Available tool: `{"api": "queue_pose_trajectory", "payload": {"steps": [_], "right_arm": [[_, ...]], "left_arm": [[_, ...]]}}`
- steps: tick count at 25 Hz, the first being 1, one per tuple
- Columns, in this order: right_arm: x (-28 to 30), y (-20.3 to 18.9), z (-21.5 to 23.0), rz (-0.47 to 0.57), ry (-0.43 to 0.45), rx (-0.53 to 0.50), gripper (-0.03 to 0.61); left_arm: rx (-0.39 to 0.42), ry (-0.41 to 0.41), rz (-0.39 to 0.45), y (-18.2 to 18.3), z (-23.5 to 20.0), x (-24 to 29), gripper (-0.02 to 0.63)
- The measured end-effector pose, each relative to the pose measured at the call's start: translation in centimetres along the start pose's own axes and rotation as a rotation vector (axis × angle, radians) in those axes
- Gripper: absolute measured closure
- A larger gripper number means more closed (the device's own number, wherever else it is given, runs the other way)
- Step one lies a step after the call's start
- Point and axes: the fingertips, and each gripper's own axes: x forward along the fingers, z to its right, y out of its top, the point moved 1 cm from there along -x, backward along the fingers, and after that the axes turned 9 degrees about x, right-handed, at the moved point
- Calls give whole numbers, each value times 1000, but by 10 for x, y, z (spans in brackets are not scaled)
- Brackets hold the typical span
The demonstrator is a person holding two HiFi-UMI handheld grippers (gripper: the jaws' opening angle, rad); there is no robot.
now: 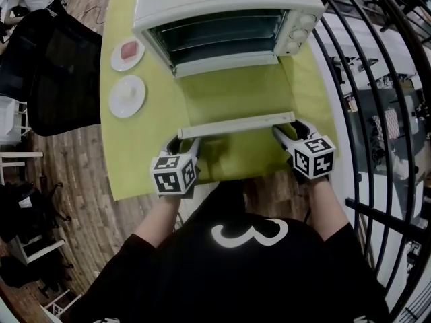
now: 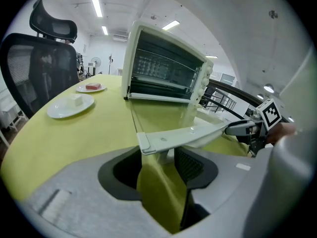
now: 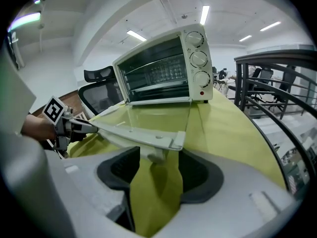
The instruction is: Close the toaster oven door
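Note:
The white toaster oven (image 1: 229, 12) stands at the far side of the yellow-green table (image 1: 141, 160). Its glass door (image 1: 232, 93) lies folded down flat toward me, with the white handle bar (image 1: 236, 124) along its near edge. My left gripper (image 1: 183, 143) is at the bar's left end and my right gripper (image 1: 286, 132) at its right end. In the left gripper view the handle's end (image 2: 163, 140) hangs over the gap of the wide-open jaws, and no pad presses on it. The right gripper view shows the same at the other end (image 3: 163, 138).
Two white plates sit left of the oven: the farther plate (image 1: 127, 52) carries a pinkish piece, the nearer plate (image 1: 127, 96) a white one. A black office chair (image 1: 60, 73) stands left of the table. A black railing (image 1: 377, 113) runs close along the right side.

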Motion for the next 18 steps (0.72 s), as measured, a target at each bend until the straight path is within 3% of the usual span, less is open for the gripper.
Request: {"api": "queue_pose_trajectory", "payload": {"steps": [6,18], "right_arm": [[7,0,0,2,-17,-32,362],[6,0,0,8,-28,-26,439]], "left_arm": [[22,-9,4,2,2,4,442],[12,-19,14,2,2,2,456]]}}
